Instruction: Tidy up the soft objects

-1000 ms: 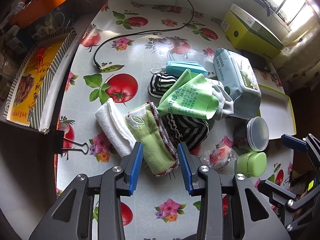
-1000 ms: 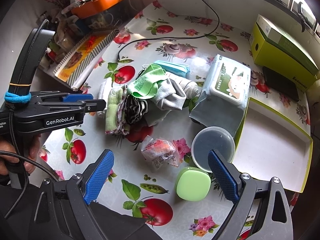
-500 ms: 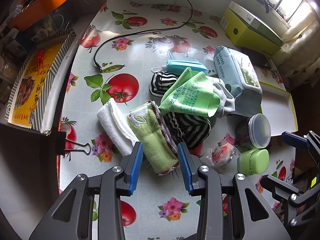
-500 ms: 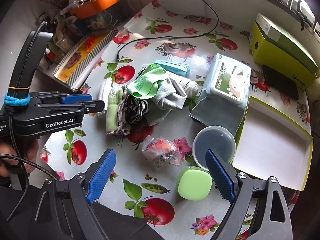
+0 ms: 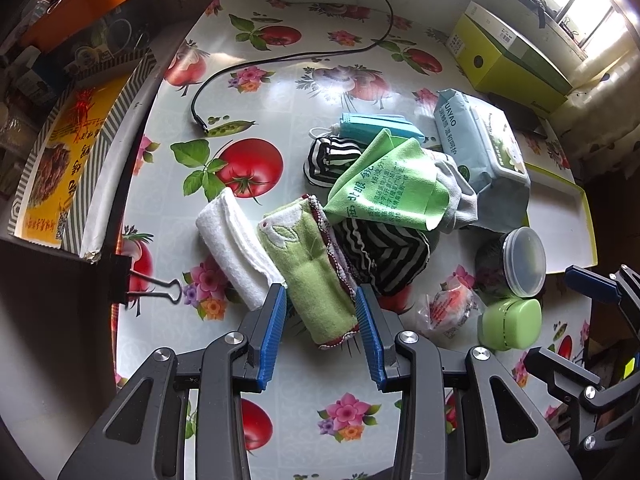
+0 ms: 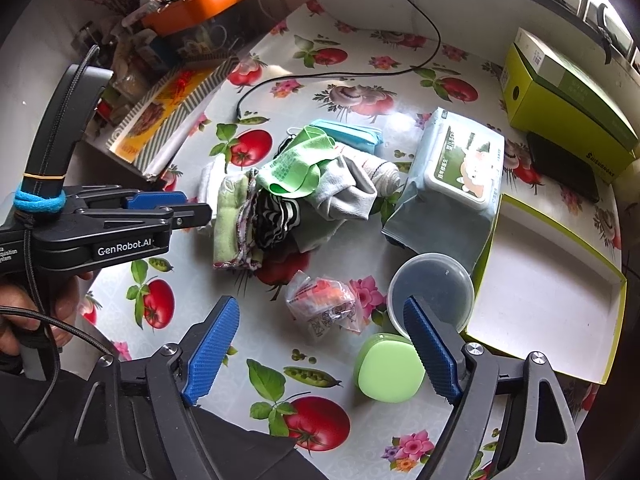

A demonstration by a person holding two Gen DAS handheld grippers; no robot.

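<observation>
Now my left gripper (image 5: 320, 330) has its fingers (image 5: 273, 330) spread, straddling the near end of the folded green towel (image 5: 310, 270) without pressing it. My right gripper (image 6: 320, 356) is closing on nothing; between its fingers (image 6: 210, 354) are only bare surface (image 6: 280, 344) and part of the green case (image 6: 388, 368). Both point steeply down. The soft pile sits mid-surface: white towel (image 5: 234, 242) left of the green one, striped cloth (image 5: 380, 252) right of it. The yellow-rimmed tray (image 6: 536, 292) at right lies empty.

Hand-held gripper (image 5: 320, 322) straddles green towel (image 5: 316, 276)
</observation>
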